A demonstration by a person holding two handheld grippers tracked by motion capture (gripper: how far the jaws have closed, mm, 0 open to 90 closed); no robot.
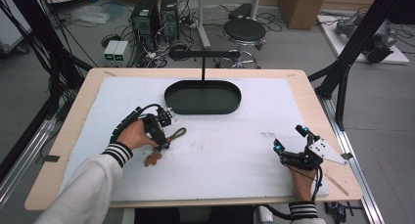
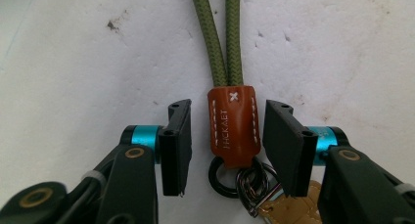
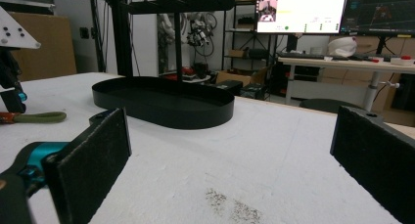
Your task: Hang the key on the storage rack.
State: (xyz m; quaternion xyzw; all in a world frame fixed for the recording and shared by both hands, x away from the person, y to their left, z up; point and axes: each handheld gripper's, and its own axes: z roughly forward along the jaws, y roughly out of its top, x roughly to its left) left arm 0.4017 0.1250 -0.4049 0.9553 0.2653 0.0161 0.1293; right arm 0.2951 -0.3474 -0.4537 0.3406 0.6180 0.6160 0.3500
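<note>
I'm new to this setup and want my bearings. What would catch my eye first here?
Probably the left gripper, open astride the brown leather tab of a green cord keychain lying on the white mat's left side. Next, the black oval tray with its T-shaped stand at the far middle, and the open right gripper at the right.

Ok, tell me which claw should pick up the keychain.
Left. The left claw is open, its jaws straddling the keychain's brown leather tab. The right claw rests far off, open over bare mat.
</note>
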